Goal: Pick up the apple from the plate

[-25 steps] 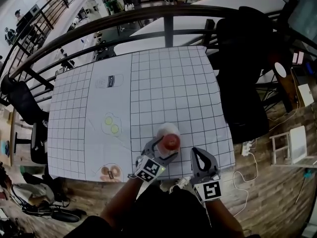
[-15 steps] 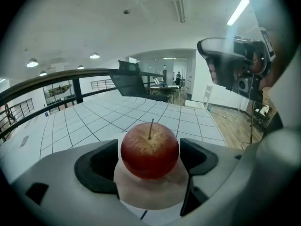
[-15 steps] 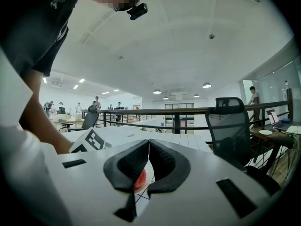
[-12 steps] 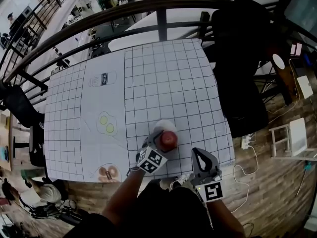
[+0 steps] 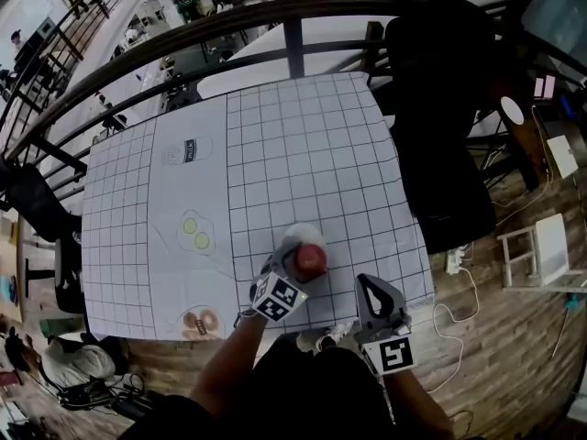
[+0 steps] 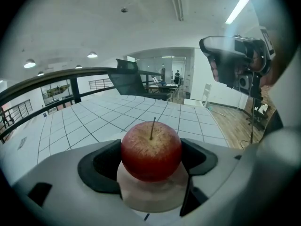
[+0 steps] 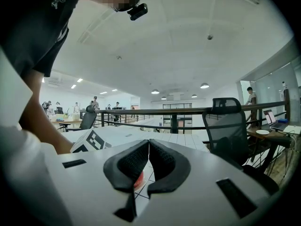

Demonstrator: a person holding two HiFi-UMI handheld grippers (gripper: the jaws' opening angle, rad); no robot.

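While the apple (image 6: 151,149) sat on the plate (image 6: 151,200), the left gripper (image 5: 293,266) held its jaws spread around it; squeezing evenly at its middle should hold. Near the plate, the right gripper (image 7: 148,165) was pressed together.

My left gripper (image 6: 150,160) has a smooth, matt grey plastic shell and dull black rubbery pads (image 6: 101,166). The round red apple (image 6: 151,147) has smooth, finely speckled skin; the small pale plate (image 6: 150,197) looks matt; the white gridded tablecloth (image 5: 303,154) is cloth.
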